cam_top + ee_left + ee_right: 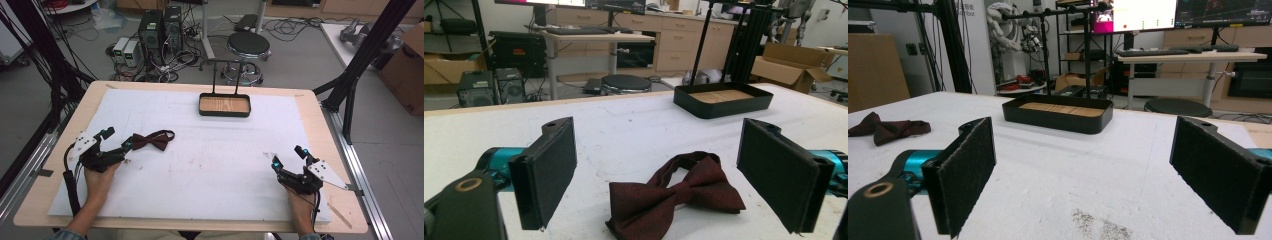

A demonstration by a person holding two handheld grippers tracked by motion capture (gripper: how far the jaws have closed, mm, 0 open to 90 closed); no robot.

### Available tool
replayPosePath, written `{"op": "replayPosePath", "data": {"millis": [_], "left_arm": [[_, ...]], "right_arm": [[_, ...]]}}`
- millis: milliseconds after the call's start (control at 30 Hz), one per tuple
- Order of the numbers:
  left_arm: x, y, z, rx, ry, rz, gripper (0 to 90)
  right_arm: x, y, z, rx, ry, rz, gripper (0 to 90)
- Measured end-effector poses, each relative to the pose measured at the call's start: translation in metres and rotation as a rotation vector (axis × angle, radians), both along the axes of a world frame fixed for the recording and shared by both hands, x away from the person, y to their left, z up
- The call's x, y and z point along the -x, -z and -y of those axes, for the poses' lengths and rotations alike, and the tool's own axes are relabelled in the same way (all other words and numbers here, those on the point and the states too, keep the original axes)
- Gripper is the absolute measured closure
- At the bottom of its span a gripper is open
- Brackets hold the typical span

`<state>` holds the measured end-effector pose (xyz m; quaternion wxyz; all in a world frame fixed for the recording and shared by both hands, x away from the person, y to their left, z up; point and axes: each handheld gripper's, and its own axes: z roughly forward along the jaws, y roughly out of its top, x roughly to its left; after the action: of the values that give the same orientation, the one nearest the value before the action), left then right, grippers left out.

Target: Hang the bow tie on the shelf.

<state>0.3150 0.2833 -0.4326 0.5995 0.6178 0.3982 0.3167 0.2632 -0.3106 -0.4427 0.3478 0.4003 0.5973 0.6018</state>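
while the left gripper (116,140) sits just short of the dark red bow tie (151,140), its jaws stand wide apart with nothing between the pads, and in the left gripper view the bow tie (676,195) lies flat on the white mat of the desk (210,165) just ahead of them. taking the bow tie as the landmark: the black tray with a wooden floor (224,105) stands well beyond it toward the far edge of the desk, and the right gripper (288,160) rests well apart from it on the other side, its jaws likewise open and empty.

the step in hand looks like picking up the bow tie, probably to carry it to the tray. to do that well, ease the left gripper forward and low so the pads straddle the centre knot rather than one wing, keep the lower edges of the pads grazing the mat so the thin fabric does not slip under them, then close squarely before lifting.

the strap loop behind the bow tie is hard to trace; in the high view it seems to curl away from the gripper, and it may snag or trail on lifting. the near edge of the bow tie is cut off at the bottom of the left gripper view.
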Motion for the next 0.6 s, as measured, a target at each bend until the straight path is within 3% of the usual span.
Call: {"op": "replayPosePath", "data": {"millis": [600], "left_arm": [[0.0000,0.0005,0.0030,-0.013,0.022,0.002,17.1]], "right_arm": [[0.0002,0.0002,-0.0010,0.005,-0.006,-0.006,10.3]]}}
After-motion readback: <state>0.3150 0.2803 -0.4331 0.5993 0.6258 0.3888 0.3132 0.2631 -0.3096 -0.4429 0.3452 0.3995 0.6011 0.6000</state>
